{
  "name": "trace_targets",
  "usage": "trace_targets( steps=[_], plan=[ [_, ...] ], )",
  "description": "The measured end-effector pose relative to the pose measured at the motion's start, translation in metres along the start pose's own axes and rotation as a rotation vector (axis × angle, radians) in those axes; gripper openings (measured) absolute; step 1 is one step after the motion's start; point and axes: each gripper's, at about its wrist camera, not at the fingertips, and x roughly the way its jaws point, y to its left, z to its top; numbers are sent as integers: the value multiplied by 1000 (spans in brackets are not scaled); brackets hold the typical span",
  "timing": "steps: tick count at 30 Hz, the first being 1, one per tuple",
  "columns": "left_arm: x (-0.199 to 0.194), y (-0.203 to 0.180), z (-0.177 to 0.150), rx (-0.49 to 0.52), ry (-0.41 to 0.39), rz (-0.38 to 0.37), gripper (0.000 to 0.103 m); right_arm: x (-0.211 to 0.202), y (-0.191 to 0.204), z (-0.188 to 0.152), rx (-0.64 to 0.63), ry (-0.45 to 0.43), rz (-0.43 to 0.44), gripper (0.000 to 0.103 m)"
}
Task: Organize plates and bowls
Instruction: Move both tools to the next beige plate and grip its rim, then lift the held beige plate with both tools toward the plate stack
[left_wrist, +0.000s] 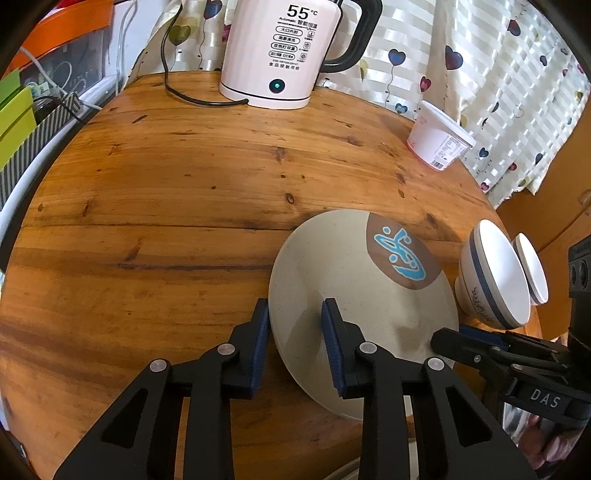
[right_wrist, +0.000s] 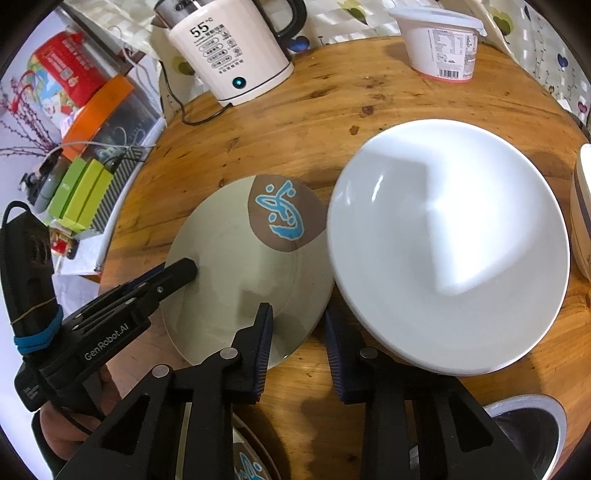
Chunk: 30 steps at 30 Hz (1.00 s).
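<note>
A beige plate (left_wrist: 351, 295) with a brown patch and a blue design lies on the round wooden table (left_wrist: 184, 184). My left gripper (left_wrist: 295, 306) straddles its left rim, one finger outside the edge and one over the plate, with a gap still showing. My right gripper (right_wrist: 298, 312) straddles the right rim of the beige plate (right_wrist: 240, 266) the same way. Its outer finger sits between that plate and a large white plate (right_wrist: 443, 240). The left gripper (right_wrist: 181, 271) also shows at the beige plate's left edge, and the right gripper (left_wrist: 443, 338) shows at its right edge.
A white kettle (left_wrist: 280, 55) with its cord stands at the back, with a white tub (left_wrist: 439, 136) to its right. Two white bowls (left_wrist: 495, 273) sit right of the plate. Another patterned plate (right_wrist: 251, 469) and a dark bowl (right_wrist: 528, 424) lie near me. Boxes (right_wrist: 81, 192) crowd the left edge.
</note>
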Motion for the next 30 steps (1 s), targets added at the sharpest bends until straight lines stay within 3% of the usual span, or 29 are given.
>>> trace_targets(
  steps=[30],
  plan=[
    [-51,1,-20,-32,-63,27,30,-28,26,-12,-74,-46,36,27]
  ],
)
